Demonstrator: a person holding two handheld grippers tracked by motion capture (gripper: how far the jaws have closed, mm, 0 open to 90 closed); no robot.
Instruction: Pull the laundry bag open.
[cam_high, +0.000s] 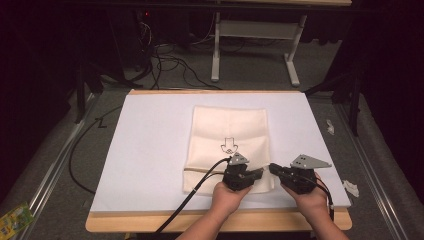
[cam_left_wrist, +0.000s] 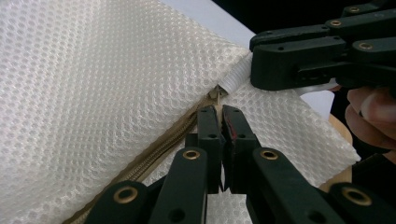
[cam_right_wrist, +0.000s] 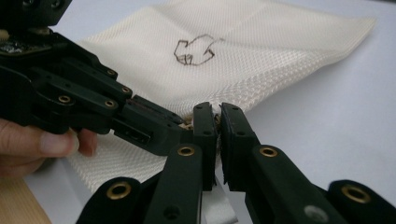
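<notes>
Both my hands reach in over the table's near edge. My left gripper (cam_left_wrist: 219, 116) is clamped at the mesh bag's (cam_high: 227, 135) zipper (cam_left_wrist: 154, 156) end. My right gripper (cam_right_wrist: 218, 116) pinches the bag's near right corner, jaws meeting tip to tip.

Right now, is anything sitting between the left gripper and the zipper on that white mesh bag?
Nothing visible does. The left gripper has its jaws nearly together right at the zipper of the mesh bag, close to its end. The right gripper is at the bag's corner just beyond, beside the zipper end rather than in front of it.
</notes>
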